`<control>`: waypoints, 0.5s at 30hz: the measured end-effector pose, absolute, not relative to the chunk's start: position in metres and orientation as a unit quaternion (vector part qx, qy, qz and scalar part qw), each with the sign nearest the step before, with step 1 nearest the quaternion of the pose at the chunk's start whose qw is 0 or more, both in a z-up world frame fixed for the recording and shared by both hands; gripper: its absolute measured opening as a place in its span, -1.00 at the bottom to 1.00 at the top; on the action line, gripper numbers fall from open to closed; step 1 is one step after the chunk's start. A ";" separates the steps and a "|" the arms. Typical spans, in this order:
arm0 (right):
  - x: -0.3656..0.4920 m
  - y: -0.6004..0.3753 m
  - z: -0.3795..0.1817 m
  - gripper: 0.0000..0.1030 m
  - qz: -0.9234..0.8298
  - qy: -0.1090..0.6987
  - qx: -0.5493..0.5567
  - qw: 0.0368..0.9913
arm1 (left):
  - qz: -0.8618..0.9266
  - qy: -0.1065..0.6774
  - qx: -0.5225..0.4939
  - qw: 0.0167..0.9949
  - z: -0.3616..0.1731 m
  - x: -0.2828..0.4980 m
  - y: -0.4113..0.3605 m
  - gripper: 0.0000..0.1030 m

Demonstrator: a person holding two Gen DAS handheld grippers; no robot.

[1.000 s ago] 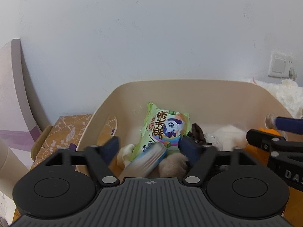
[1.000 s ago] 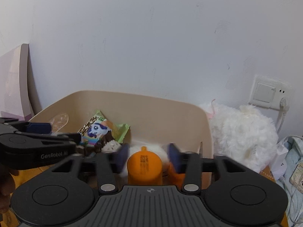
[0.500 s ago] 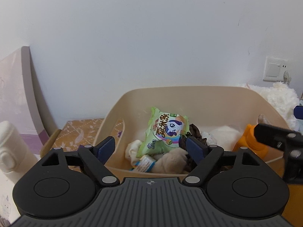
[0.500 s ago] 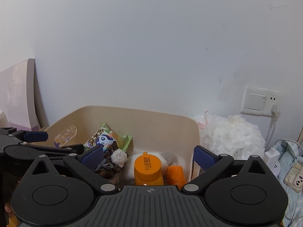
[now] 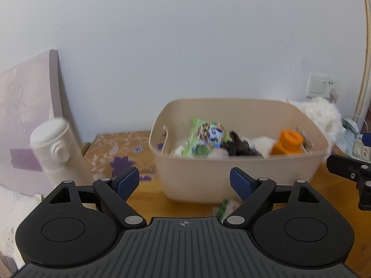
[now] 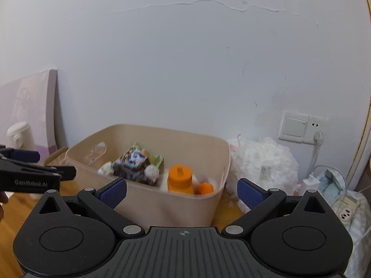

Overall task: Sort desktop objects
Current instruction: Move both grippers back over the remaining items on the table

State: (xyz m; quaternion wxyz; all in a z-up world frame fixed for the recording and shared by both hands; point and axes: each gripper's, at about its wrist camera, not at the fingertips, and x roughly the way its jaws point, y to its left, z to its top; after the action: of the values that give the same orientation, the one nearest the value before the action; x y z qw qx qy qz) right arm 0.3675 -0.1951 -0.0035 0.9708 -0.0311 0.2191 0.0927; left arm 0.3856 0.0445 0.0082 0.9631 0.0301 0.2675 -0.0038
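A beige plastic bin (image 5: 201, 180) (image 6: 176, 199) stands on the wooden desk against the wall. It holds a green snack packet (image 5: 206, 134) (image 6: 136, 159), an orange bottle (image 5: 287, 142) (image 6: 180, 177), a dark item, white soft items and a small orange ball (image 6: 205, 188). My left gripper (image 5: 184, 183) is open and empty in front of the bin. My right gripper (image 6: 182, 193) is open and empty, also short of the bin. A small green packet (image 5: 228, 208) lies on the desk by the left gripper's right finger.
A white bottle (image 5: 58, 150) stands at the left on a patterned cloth (image 5: 120, 153), beside a pink board (image 5: 27, 106). A white plush toy (image 6: 262, 164) sits right of the bin, below a wall socket (image 6: 299, 127). Chargers and cloth lie at far right.
Both grippers let go of their items over the bin, opened wide and drew back. The orange bottle and a blue-white tube now lie in the bin.
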 end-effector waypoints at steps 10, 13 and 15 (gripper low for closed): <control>0.303 -0.199 -0.036 1.00 0.067 0.216 -0.006 0.974 | -0.009 0.308 0.006 0.951 -0.032 0.325 0.060 0.69; 0.289 -0.204 -0.048 1.00 0.060 0.216 0.025 0.974 | -0.014 0.322 -0.007 0.947 -0.046 0.311 0.063 0.69; 0.282 -0.207 -0.057 1.00 0.057 0.215 0.045 0.974 | -0.020 0.333 -0.018 0.943 -0.055 0.307 0.066 0.69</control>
State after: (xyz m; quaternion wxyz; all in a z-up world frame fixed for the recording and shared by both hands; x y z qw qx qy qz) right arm 0.2818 -0.2074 -0.0568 0.9739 0.0452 0.2148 0.0573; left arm 0.3069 0.0658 -0.0547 0.9426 -0.0181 0.3328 -0.0197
